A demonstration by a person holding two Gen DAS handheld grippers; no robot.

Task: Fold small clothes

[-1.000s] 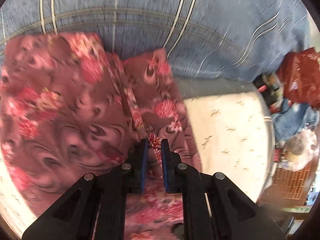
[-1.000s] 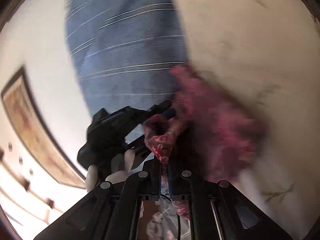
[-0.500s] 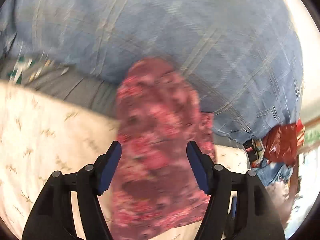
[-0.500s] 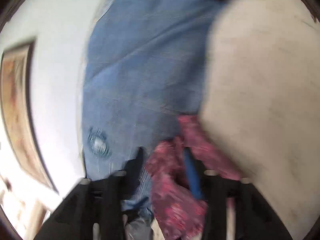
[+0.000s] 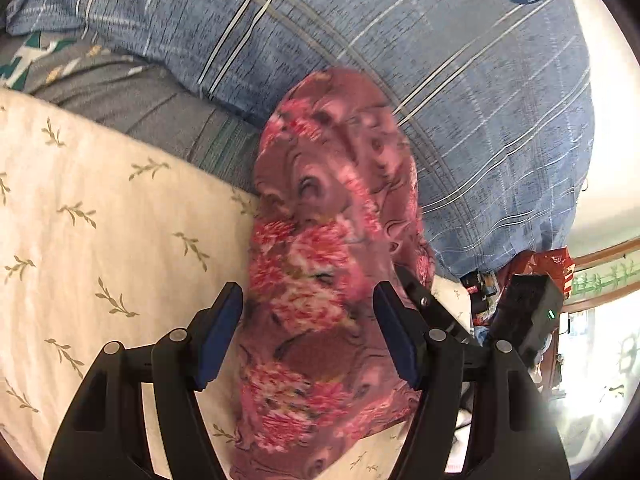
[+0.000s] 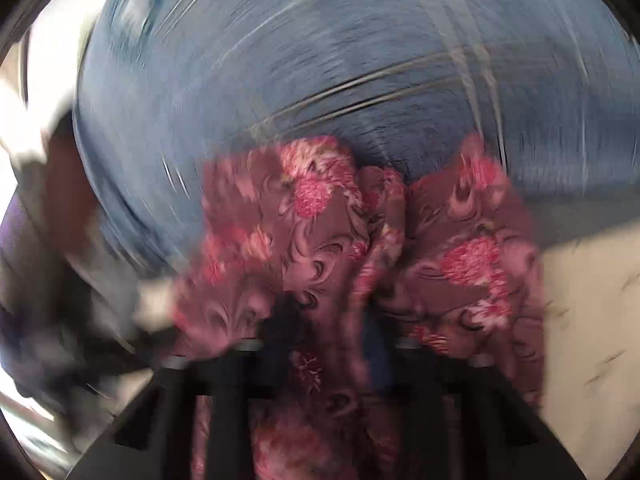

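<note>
The small garment, maroon with pink and red flowers, lies in a long folded strip on the cream bed sheet. My left gripper is open just above it, one blue pad on each side, neither pressing. The right tool's black body shows at the strip's right edge. The right wrist view is blurred. There the garment bunches into pleats that run down between my right gripper's jaws. Those jaws are closing on the cloth, which drapes over both fingers.
A big blue striped quilt is heaped behind the garment and fills the far side of both views. Grey patterned cloth lies between quilt and sheet. A red bag and clutter sit at the far right beside a bright window.
My left gripper let go of the garment, opened wide and swung over the folded strip. My right gripper opened, rolled and rose, and is closing on bunched cloth again.
</note>
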